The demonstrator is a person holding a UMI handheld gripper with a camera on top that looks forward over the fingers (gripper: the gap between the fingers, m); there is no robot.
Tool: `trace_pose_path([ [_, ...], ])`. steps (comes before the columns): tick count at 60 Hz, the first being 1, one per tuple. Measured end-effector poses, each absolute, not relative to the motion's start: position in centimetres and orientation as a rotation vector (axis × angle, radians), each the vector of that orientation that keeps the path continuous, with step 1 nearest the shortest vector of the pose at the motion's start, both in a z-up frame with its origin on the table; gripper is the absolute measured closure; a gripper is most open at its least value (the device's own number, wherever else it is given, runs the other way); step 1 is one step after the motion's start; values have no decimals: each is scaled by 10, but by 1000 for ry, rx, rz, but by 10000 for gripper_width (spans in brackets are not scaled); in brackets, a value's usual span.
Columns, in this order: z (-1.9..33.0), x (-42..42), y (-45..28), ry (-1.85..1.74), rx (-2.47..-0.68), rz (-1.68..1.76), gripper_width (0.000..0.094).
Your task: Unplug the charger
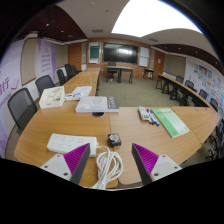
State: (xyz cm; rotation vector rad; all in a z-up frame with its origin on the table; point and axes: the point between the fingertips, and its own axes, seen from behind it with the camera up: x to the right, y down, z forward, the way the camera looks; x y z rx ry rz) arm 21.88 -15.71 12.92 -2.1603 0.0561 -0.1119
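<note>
Claw [110, 168] held low over the near edge of a curved wooden bench [130, 136], fingers spread wide apart, purple pads [146, 160] facing inward, nothing clamped. Between the fingers, at the near edge: a loose bundle of white cable [107, 167], looping down past the edge. Just beyond that, a small dark block [115, 139] sitting on the bench surface, probably the charger or its plug end, too small to tell for sure. To the left of it, a flat white box-like unit [71, 143], possibly a power strip or adapter; whether the dark block is seated in it or merely beside it cannot be told.

Farther back on the bench: a stack of papers or a closed white device [96, 103] near the far edge, more papers [52, 96] toward the far left end, and a green booklet [170, 121] with a few pens toward the right end. Black office chairs [21, 105] along the left side; a long meeting room beyond, with more tables and a dark screen [120, 52] on the far wall.

Judged from this: task barely begun. No grip yet, charger apparently still in place. Left to do: advance to the plug, close on it, pull it free.
</note>
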Motion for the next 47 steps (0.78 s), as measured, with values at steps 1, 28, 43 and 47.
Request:
trace_pose_path([
  [1,134,216,-164,58,-2153,-113,80],
  [28,218,179,-319,74,-2062,-162,82],
  [43,230,176,-338,50,-2041,-179,83],
  [47,226,173,-340,54,-2049,-167,82],
])
